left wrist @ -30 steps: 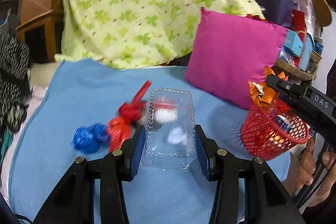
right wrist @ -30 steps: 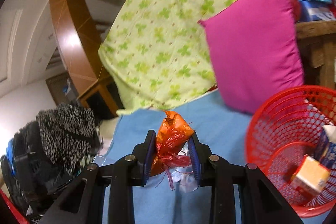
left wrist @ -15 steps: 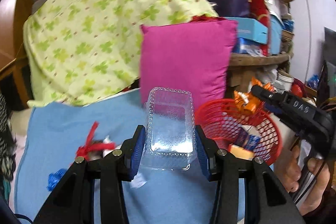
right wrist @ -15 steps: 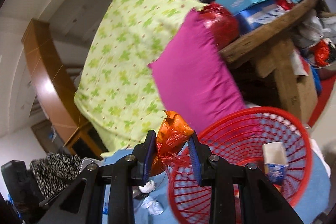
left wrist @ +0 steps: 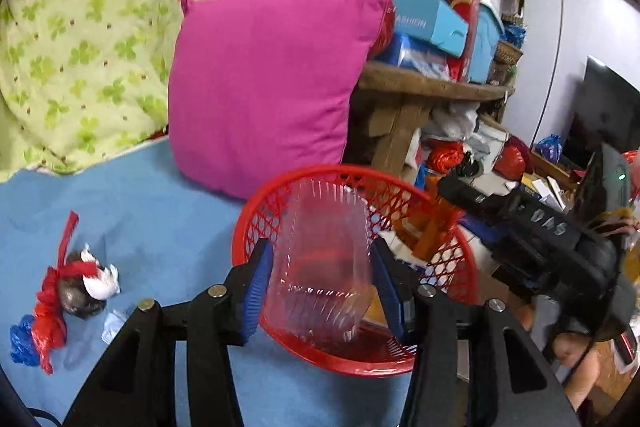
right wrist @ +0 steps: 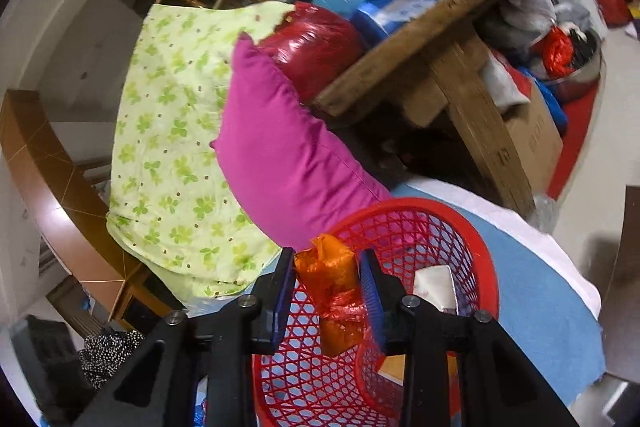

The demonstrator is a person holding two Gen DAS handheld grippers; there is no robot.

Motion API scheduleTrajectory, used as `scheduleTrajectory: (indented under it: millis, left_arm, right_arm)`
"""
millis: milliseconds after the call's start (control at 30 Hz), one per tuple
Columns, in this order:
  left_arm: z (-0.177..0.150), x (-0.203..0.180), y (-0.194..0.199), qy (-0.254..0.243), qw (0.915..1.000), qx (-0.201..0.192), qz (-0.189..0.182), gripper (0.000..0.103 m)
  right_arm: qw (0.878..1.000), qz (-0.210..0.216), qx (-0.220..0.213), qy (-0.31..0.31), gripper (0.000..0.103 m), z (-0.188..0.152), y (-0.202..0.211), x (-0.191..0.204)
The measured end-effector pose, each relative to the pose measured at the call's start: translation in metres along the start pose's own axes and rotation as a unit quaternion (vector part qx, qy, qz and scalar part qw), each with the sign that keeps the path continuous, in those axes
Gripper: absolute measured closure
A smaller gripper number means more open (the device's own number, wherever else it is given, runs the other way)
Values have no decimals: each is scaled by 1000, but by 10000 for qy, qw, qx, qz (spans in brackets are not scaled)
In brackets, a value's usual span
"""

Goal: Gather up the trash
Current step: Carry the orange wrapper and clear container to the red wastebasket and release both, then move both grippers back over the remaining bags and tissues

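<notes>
2 grippers hover over the red mesh basket (left wrist: 256, 223). Left gripper (left wrist: 320, 291) clamps a clear plastic tray (left wrist: 320, 267); right gripper (right wrist: 326, 291) pinches an orange wrapper (right wrist: 332, 279). Releasing both seems next. More wrappers (left wrist: 52, 307) lie at 9 o'clock on the blue cloth (left wrist: 160, 211).

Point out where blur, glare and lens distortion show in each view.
Left wrist view: clear plastic tray smeared by motion over the red basket; edges bowed by fisheye. Right wrist view: glare on the red shiny bag, wooden shelf curved, orange wrapper fairly sharp.
</notes>
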State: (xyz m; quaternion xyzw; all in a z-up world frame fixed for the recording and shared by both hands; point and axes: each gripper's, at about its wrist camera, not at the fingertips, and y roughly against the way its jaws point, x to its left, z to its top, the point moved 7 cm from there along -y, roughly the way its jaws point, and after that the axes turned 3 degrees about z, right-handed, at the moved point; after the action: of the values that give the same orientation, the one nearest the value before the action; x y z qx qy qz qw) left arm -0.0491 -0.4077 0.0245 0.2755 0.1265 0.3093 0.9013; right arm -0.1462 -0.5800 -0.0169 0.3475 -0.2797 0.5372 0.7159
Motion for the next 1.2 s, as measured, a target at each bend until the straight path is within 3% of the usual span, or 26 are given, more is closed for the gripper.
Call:
scheduleTrajectory:
  millis: [33,67,133,367,733,1200]
  left_arm:
    - [-3,3,-2,-3,10000,27,58,44]
    - [-4,4,-2,-9,10000,23,96,42]
    - [-7,10,3,-81,9996,-33,263,41]
    - [-10,51,26,-258,9935,-168,1093,36]
    - [-34,152,82,-129,9687,-352,2453,35]
    - [-68,236,107,410,9560,-326,2888,35]
  right_arm:
    - [10000,26,29,-69,61,0,-1,-1]
    - [9999,45,11,-91,44,-1,0,-1]
    - [9999,69,-130,-81,35,1,3,3]
    - [9981,352,-277,434,35,-10,2,47]
    - [9860,1010,-122,1319,35,-69,-21,146]
    - [9745,1098,536,1883,35,-149,-67,201]
